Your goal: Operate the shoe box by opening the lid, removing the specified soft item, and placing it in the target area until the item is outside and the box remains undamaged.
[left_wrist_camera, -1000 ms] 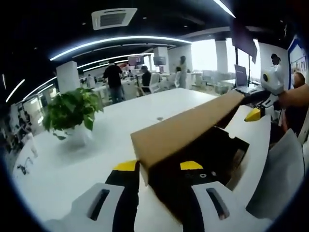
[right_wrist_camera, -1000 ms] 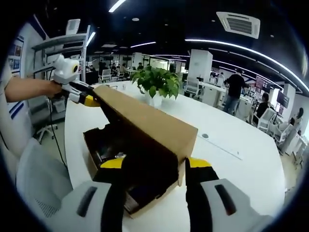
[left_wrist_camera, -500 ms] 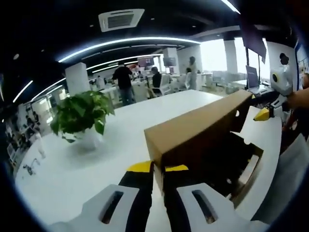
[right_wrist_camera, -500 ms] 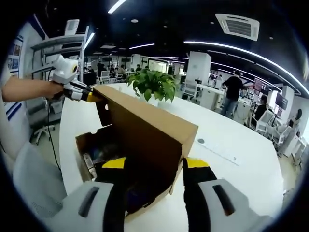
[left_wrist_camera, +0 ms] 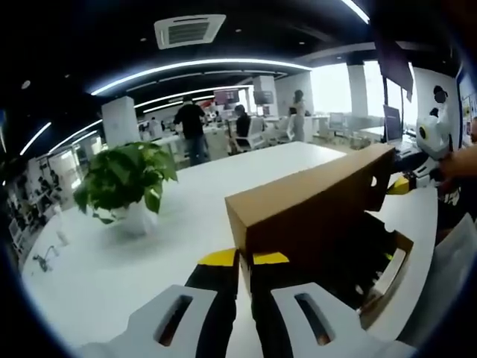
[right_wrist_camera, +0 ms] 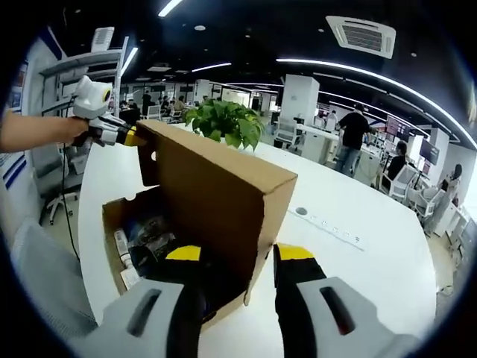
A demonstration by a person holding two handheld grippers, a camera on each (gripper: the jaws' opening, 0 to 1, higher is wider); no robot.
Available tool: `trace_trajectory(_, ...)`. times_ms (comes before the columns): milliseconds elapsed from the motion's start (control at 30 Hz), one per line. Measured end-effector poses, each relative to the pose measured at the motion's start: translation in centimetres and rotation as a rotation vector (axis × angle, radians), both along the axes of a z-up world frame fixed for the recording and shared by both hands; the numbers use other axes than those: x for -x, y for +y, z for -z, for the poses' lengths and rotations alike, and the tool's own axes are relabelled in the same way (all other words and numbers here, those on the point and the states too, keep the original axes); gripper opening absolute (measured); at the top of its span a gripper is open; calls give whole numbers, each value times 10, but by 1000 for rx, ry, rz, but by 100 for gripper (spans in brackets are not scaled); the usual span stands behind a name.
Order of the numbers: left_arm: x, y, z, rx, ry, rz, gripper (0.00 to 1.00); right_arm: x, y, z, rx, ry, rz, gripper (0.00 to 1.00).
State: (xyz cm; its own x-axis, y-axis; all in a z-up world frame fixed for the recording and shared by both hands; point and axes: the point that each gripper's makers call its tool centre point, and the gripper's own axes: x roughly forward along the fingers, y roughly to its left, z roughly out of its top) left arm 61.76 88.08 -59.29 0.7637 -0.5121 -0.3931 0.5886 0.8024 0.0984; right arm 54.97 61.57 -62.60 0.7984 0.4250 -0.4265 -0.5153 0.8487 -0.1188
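Cardboard was the weak point: the lid [right_wrist_camera: 216, 186] stood raised nearly upright, each gripper nipping an end of its front flap, so uneven lifting or a push past upright could have creased the hinge or torn a corner. The left gripper [left_wrist_camera: 244, 260] had its jaws almost together on the flap's edge; the right gripper [right_wrist_camera: 231, 253] held its jaws wider, the flap's corner between them, though whether they truly pinched it could not be told. The shoe box [right_wrist_camera: 112, 224] lay open on a white table [left_wrist_camera: 149, 246], with dark contents inside, the soft item not distinguishable. A potted plant [left_wrist_camera: 125, 179] stood nearby; beyond it was an open-plan office with people and ceiling lights.
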Motion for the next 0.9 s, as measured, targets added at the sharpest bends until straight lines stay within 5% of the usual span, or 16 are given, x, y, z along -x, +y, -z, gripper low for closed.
trace_trajectory(500,-20,-4,-2,3,22,-55,0,-1,-20,50,37,94,59,19)
trace_trajectory(700,-17,-4,-2,-8,46,-73,0,-7,-19,55,33,104,66,4)
trace_trajectory(900,-6,-2,-3,-20,50,-81,0,-9,-23,55,10,113,86,2)
